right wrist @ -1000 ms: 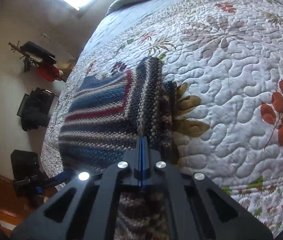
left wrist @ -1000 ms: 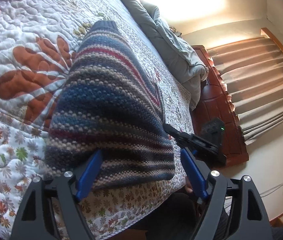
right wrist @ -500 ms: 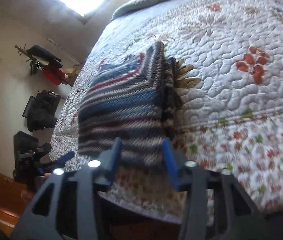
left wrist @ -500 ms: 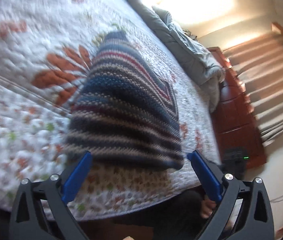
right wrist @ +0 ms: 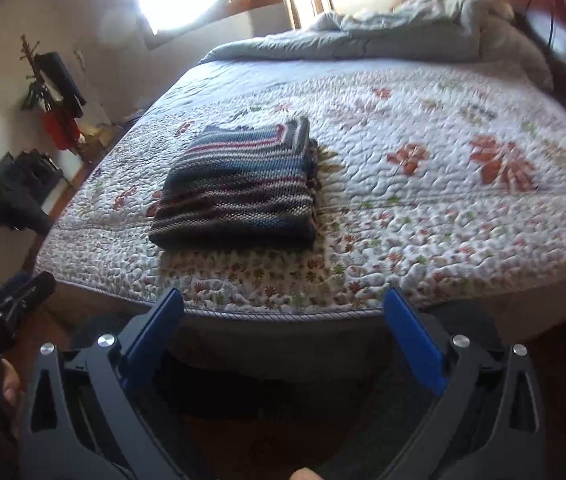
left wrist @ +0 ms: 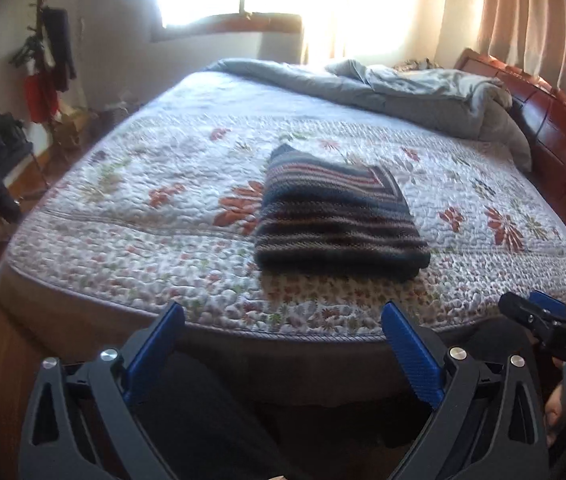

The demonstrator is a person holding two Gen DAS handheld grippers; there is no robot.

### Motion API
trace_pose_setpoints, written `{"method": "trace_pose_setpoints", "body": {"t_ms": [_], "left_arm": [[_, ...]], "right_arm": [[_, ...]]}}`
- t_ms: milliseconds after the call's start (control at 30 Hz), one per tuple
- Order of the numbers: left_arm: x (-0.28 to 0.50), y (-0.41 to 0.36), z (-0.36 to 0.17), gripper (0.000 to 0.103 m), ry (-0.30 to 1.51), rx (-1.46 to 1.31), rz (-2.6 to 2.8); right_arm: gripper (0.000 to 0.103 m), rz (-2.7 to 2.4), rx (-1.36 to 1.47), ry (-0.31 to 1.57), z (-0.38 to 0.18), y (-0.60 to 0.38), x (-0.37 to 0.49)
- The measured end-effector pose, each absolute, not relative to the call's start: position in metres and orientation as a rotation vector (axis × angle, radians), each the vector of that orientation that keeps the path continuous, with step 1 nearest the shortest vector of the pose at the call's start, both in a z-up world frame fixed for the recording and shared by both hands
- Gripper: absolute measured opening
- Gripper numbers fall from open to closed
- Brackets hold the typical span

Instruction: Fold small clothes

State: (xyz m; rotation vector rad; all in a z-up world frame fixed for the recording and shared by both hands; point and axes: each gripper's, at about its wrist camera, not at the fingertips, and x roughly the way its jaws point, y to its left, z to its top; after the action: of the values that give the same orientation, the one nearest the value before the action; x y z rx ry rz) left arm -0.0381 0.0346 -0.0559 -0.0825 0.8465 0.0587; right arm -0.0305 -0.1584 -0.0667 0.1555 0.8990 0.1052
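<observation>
Stripy wool, thick and bumpy, sits in a neat square pile: the folded jumper (left wrist: 339, 216) lies on the bed (left wrist: 155, 240) near the front edge. A moment ago the right tool (right wrist: 283, 326) pinched its side and the left tool (left wrist: 283, 336) was right at it. Now both have pulled back, well off the bed. The left gapes wide and empty; the right's jaws are opening, with nothing between them. This fold looks done. The quilt looks soft and puffy.
</observation>
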Motion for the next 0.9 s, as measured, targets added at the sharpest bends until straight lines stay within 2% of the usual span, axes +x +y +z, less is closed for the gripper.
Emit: {"method": "trace_pose_setpoints", "body": {"t_ms": [333,900], "left_arm": [[-0.081,0.031,-0.01,0.099,0.762,-0.063,0.067],[-0.079,0.023,-0.029,0.099,0.849,-0.046,0.062]], "right_arm": [[0.1,0.083,0.042,0.855,-0.026,-0.134,-0.069],[0.1,0.041,0.014,0.821,-0.011,-0.137,-0.072]]}}
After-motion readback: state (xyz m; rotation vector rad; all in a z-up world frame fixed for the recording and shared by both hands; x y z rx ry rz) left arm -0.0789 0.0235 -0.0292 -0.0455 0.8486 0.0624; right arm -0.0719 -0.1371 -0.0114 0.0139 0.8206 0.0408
